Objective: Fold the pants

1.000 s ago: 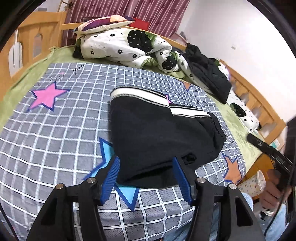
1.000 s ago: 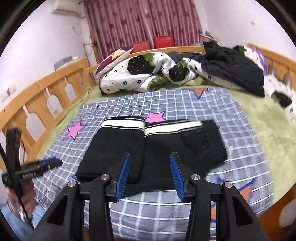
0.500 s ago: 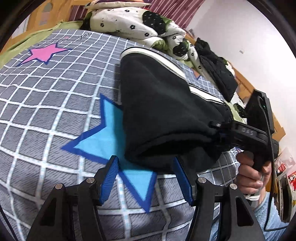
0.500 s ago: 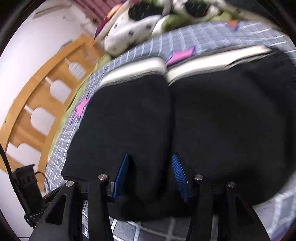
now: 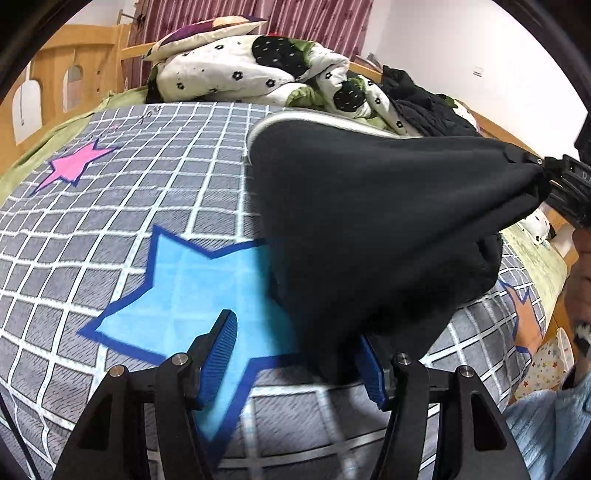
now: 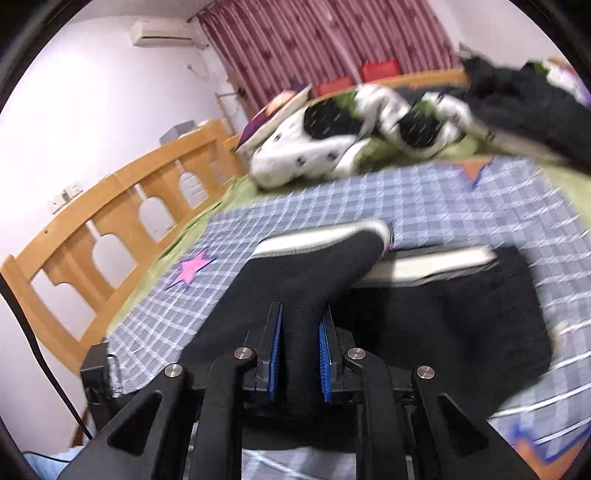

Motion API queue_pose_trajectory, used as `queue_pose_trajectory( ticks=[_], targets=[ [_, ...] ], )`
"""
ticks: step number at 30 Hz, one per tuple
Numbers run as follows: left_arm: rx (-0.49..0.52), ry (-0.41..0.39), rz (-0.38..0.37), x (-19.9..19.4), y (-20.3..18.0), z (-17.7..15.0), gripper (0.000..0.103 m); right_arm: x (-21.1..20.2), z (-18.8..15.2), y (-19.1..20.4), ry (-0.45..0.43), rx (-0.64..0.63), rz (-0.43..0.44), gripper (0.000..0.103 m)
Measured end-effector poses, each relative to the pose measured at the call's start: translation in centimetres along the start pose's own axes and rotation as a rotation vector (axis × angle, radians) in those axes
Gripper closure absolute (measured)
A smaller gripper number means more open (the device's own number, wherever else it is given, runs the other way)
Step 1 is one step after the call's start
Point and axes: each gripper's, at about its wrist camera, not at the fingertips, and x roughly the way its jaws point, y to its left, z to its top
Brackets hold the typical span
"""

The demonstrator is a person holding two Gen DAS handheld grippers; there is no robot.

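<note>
Black pants (image 5: 369,229) with a white-striped waistband lie folded on the grid-patterned blanket (image 5: 110,221). My right gripper (image 6: 300,350) is shut on a bunch of the pants' (image 6: 443,314) near edge and holds it raised, so the cloth tents up. In the left wrist view the right gripper (image 5: 565,192) pinches that peak at the far right. My left gripper (image 5: 295,354) stands open low over the blanket. The near corner of the pants hangs between its fingers, covering the right pad, while the left pad (image 5: 221,343) is bare.
A crumpled white flowered quilt (image 5: 251,70), a pillow (image 5: 207,31) and a black jacket (image 5: 428,107) lie at the head of the bed. A wooden rail (image 6: 110,218) runs along the left side. A starred paper cup (image 5: 546,365) stands off the bed's right edge.
The right gripper closed on the pants' near edge and lifted it into a peak. The left gripper sank closer to the blanket at the pants' near corner, jaws unchanged.
</note>
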Motion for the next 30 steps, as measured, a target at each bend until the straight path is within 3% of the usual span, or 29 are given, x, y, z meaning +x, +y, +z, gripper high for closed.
queue_pose_trajectory(
  ticks=[4, 7, 9, 10, 13, 16, 18, 20, 22, 23, 26, 28, 29, 30],
  targets=[
    [0.048, -0.005, -0.062, 0.1, -2.1, 0.5, 0.042, -4.8, 1.0, -4.4, -0.102, -0.019, -0.127, 0.087],
    [0.088, 0.006, -0.067, 1.0, -3.9, 0.5, 0.044, -5.2, -0.5, -8.4, -0.078, 0.029, -0.218, 0.086],
    [0.098, 0.041, -0.042, 2.1, -4.6, 0.3, 0.054, -3.4, -2.3, -11.0, -0.002, 0.087, -0.265, 0.086],
    [0.104, 0.051, -0.058, 2.3, -4.8, 0.2, 0.075, -2.1, -3.6, -12.5, 0.049, 0.13, -0.284, 0.086],
    [0.117, 0.044, -0.064, 2.1, -4.6, -0.3, 0.081, -1.6, -5.6, -14.1, 0.068, 0.192, -0.247, 0.086],
    [0.084, 0.055, -0.088, 2.2, -3.7, -0.8, 0.082, -4.7, -5.4, -13.5, -0.049, 0.217, -0.215, 0.086],
    [0.058, 0.066, -0.098, 2.1, -3.3, -0.8, 0.082, -3.5, -5.8, -13.4, 0.011, 0.207, -0.277, 0.086],
    [0.043, 0.075, -0.106, 2.0, -3.3, -0.6, 0.078, -1.2, -6.8, -13.9, 0.106, 0.206, -0.325, 0.086],
    [0.056, 0.105, -0.121, 1.6, -3.2, -0.4, 0.076, -1.6, -6.5, -13.1, 0.096, 0.164, -0.34, 0.084],
    [0.079, 0.118, -0.12, 1.1, -3.1, -0.4, 0.067, -2.0, -6.2, -12.9, 0.092, 0.157, -0.34, 0.082],
    [0.132, 0.092, -0.12, -1.3, -2.2, -0.8, 0.056, -3.2, -5.4, -12.7, 0.081, 0.162, -0.35, 0.076],
    [0.101, 0.065, -0.125, -2.8, -0.8, -0.4, 0.047, -3.7, -4.3, -12.9, 0.062, 0.148, -0.358, 0.058],
    [0.08, 0.055, -0.125, -3.3, -0.2, 0.0, 0.04, -3.7, -3.8, -13.0, 0.063, 0.14, -0.357, 0.055],
    [0.058, 0.045, -0.129, -3.5, 0.3, 0.6, 0.039, -3.4, -3.0, -13.1, 0.071, 0.133, -0.36, 0.051]
  ],
)
